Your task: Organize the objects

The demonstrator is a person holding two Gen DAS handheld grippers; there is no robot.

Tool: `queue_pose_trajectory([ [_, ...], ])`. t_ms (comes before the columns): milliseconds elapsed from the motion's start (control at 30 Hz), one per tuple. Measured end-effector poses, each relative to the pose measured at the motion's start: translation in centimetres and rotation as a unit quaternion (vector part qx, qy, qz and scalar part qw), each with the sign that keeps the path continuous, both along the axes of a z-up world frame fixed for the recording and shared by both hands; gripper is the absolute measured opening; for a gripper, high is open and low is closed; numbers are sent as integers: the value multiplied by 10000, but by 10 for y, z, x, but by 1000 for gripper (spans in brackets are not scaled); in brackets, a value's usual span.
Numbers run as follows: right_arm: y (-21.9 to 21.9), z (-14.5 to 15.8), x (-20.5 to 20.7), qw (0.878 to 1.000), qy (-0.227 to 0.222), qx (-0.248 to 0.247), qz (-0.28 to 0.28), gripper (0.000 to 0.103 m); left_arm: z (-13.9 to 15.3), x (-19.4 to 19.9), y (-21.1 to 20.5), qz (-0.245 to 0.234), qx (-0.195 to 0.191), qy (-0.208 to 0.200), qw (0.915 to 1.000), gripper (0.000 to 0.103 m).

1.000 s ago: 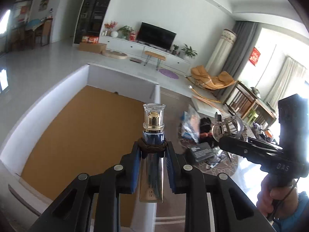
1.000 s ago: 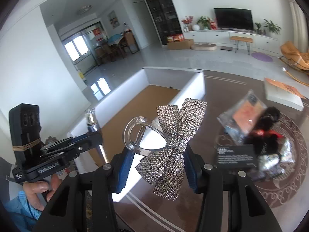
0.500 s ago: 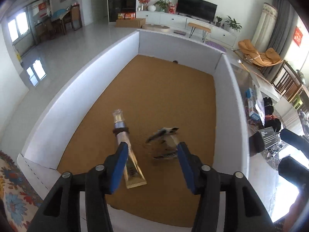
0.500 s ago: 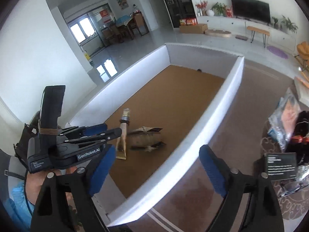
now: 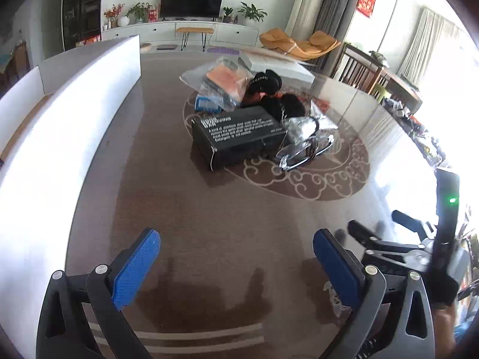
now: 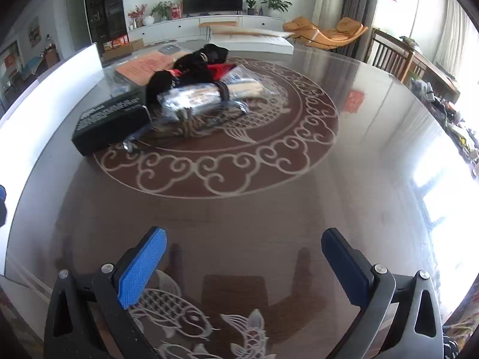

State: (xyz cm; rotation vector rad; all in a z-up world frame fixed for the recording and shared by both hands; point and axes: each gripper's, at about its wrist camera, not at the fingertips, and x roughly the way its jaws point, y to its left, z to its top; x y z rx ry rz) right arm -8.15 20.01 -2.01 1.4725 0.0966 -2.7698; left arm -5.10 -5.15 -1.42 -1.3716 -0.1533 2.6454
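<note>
Now that bottle and bow lie dropped in the box, both claws, left gripper [image 5: 236, 260] and right gripper [image 6: 244, 257], gape wide and empty, facing the black carton [image 5: 239, 134] beside the white box wall [image 5: 74, 113]; the next pick probably starts there.

Left tool [image 5: 236, 257] gapes empty above the table [image 5: 209, 209]; black box [image 5: 239, 134] lies beyond

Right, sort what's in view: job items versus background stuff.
Job items: black box, plastic-wrapped packets, black fabric bundle, wrapped bundle, silver hair hoop, white storage box.

Background: TV, orange lounge chair, potted plants.
</note>
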Motion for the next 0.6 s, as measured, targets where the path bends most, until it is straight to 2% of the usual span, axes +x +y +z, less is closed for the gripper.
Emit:
queue_pose_trajectory([
  [67,13,-5,1,10000,23,-52,-46,103,-18,-6,11,-24,-148,-123,9998,103],
  [133,23,-4,-1,9999,38,-129,-100,103,-27,-13,16,-22,-213,-81,9997,102],
  [200,30,-8,-7,9995,-14,-252,-171,103,-29,-20,22,9,-410,54,9991,103],
  [367,36,-11,-13,9996,13,-205,-213,103,-34,-37,35,-25,-872,43,9962,103],
  [600,41,-11,-16,9997,27,-206,-149,103,-32,-61,39,-227,-845,112,9961,103],
])
